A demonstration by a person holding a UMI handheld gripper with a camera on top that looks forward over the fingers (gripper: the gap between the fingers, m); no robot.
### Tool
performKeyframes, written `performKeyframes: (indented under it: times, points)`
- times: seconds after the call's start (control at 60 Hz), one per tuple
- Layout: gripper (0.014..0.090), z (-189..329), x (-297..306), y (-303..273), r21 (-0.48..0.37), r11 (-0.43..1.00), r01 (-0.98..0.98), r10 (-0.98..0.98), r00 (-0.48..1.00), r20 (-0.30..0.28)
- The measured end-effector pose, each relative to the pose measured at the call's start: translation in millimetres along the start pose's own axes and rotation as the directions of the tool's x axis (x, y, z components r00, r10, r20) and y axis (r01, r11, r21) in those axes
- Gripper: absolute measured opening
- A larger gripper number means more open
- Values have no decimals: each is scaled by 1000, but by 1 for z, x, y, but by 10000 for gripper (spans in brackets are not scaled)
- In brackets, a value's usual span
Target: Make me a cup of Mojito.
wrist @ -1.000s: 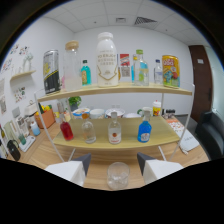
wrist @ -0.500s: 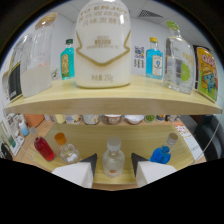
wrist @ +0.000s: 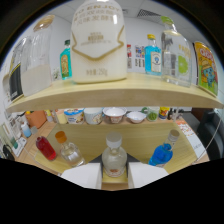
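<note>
1. The gripper (wrist: 114, 176) is released: its two white fingers stand apart, at 6 o'clock.
2. One clear round-bodied glass bottle with a pale stopper (wrist: 114, 156) stands between the fingers on the lower wooden shelf (wrist: 90, 134); contact at either side cannot be told.
3. One red bottle (wrist: 46, 148) at 8 o'clock; one blue bottle (wrist: 162, 153) at 4 o'clock.
4. One large white plastic jug (wrist: 98, 45) on the upper wooden shelf (wrist: 115, 91), at 12 o'clock.
5. Four bowls (wrist: 114, 115) line the lower shelf's rear.

Two-tier wooden shelf (wrist: 115, 92), white wall (wrist: 135, 30)
</note>
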Motion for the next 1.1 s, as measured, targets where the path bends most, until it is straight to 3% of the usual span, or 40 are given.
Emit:
performKeyframes:
  times: [0.217, 0.3, 0.55, 0.717, 0.917, 1.1]
  points:
    - [346, -56, 7, -24, 75, 997, 9, -10, 1000, 13]
    - [347, -76, 24, -18, 82, 997, -2, 3, 1000, -6]
    - [344, -83, 86, 56, -17, 999, -33, 31, 995, -97]
    - [343, -71, 96, 92, -75, 996, 43, -51, 992, -114]
    - [343, -67, 112, 90, -115, 924, 364, -381, 900, -213]
    - [342, -74, 122, 62, -190, 561, 806, -814, 494, -305]
